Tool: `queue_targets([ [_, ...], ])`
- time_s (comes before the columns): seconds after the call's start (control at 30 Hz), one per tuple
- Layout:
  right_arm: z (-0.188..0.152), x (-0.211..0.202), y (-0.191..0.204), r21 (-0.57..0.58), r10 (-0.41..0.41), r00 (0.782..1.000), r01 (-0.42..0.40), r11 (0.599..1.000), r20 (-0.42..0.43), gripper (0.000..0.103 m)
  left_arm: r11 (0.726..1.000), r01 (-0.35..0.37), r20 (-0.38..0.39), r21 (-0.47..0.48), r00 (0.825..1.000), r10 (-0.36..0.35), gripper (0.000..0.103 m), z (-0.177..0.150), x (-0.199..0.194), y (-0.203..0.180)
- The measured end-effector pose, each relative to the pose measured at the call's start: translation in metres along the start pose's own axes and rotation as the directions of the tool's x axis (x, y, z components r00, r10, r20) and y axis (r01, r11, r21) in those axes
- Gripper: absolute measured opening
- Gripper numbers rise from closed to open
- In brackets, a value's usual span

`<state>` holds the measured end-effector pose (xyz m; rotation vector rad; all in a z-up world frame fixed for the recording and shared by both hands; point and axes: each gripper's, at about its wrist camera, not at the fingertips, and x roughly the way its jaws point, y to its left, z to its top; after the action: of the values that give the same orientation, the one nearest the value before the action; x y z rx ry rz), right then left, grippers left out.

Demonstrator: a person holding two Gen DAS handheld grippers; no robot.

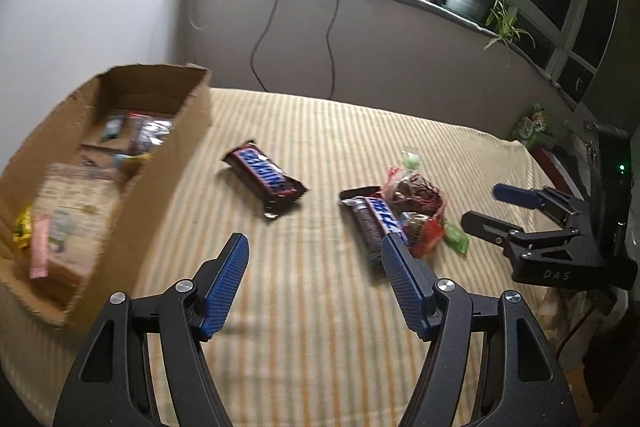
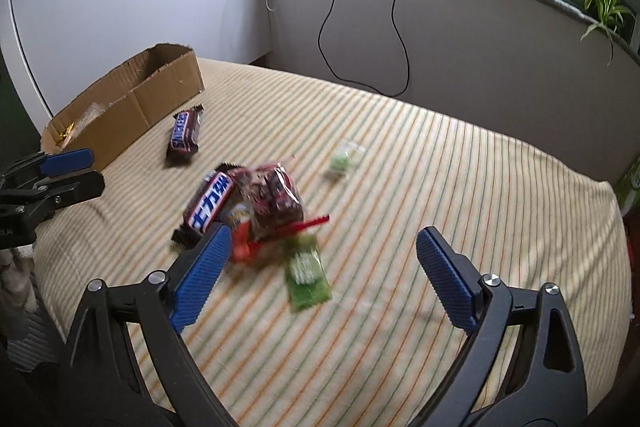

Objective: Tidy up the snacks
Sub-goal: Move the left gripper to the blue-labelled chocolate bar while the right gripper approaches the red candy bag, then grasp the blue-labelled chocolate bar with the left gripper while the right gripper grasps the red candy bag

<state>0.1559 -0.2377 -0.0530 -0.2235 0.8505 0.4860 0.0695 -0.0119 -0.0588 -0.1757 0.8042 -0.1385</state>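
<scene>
Here, the cardboard box [image 1: 120, 163] sits at the bed's [image 1: 320, 327] far left edge with snacks inside. Just right of it lies one Snickers bar [image 1: 264, 181], with bare striped sheet nearby. Farther right, a snack pile [image 2: 256, 211] sits mid-bed. The left gripper [image 1: 314, 259] and right gripper [image 2: 320, 247] hover, jaws spread, holding nothing.

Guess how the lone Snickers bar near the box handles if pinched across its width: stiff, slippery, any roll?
The Snickers bar is probably fairly stiff: it lies straight and flat on the striped cover. Its glossy wrapper may slip against the gripper pads, and the crimped ends would likely fold. Its flat, boxy shape suggests sliding rather than rolling if nudged towards the cardboard box.
</scene>
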Motion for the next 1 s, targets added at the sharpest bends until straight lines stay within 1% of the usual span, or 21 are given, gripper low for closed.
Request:
queue_targets([
  [0.1,-0.001,0.004,-0.006,0.027,0.046,0.999,-0.046,0.999,-0.014,0.081,0.999,0.031,-0.025,-0.006,0.999,-0.031,0.061,0.003,0.012,-0.007],
  [0.13,0.001,0.005,-0.005,0.032,0.058,0.998,-0.057,0.998,-0.018,0.08,0.999,0.04,-0.034,-0.003,0.999,-0.04,0.059,0.004,0.016,-0.01],
  [0.2,0.004,0.01,-0.007,0.041,0.088,0.996,-0.087,0.995,-0.025,0.073,0.999,0.05,-0.049,0.002,0.998,-0.05,0.057,0.005,0.024,-0.015],
  [0.23,0.006,0.013,-0.007,0.045,0.1,0.995,-0.099,0.994,-0.03,0.072,0.998,0.055,-0.056,0.003,0.997,-0.055,0.055,0.005,0.027,-0.017],
  [0.33,0.013,0.023,-0.008,0.056,0.146,0.988,-0.143,0.988,-0.044,0.067,0.998,0.065,-0.077,0.01,0.995,-0.064,0.054,0.007,0.037,-0.024],
  [0.47,0.018,0.036,-0.004,0.049,0.176,0.982,-0.173,0.984,-0.07,0.056,0.998,0.069,-0.104,0.01,0.992,-0.068,0.052,0.008,0.048,-0.029],
  [0.5,0.019,0.039,-0.003,0.045,0.182,0.981,-0.179,0.983,-0.074,0.056,0.997,0.07,-0.109,0.009,0.992,-0.069,0.052,0.009,0.051,-0.029],
  [0.57,0.021,0.045,0.001,0.033,0.191,0.977,-0.189,0.981,-0.09,0.055,0.998,0.069,-0.119,0.011,0.991,-0.067,0.046,0.01,0.057,-0.031],
  [0.63,0.023,0.05,0.003,0.026,0.192,0.976,-0.191,0.981,-0.099,0.053,0.998,0.066,-0.127,0.016,0.99,-0.064,0.043,0.011,0.061,-0.033],
  [0.8,0.028,0.058,0.005,0.014,0.192,0.975,-0.192,0.981,-0.108,0.053,0.997,0.069,-0.142,0.029,0.988,-0.064,0.042,0.014,0.069,-0.039],
  [0.83,0.028,0.059,0.007,0.009,0.19,0.975,-0.19,0.982,-0.113,0.053,0.997,0.073,-0.146,0.033,0.987,-0.067,0.04,0.014,0.072,-0.041],
  [0.93,0.029,0.063,0.009,0.003,0.176,0.977,-0.177,0.984,-0.121,0.052,0.997,0.08,-0.153,0.022,0.985,-0.076,0.039,0.015,0.074,-0.04],
  [1.0,0.03,0.063,0.008,0.009,0.186,0.975,-0.186,0.983,-0.123,0.052,0.996,0.085,-0.156,0.019,0.984,-0.081,0.039,0.014,0.075,-0.039],
])
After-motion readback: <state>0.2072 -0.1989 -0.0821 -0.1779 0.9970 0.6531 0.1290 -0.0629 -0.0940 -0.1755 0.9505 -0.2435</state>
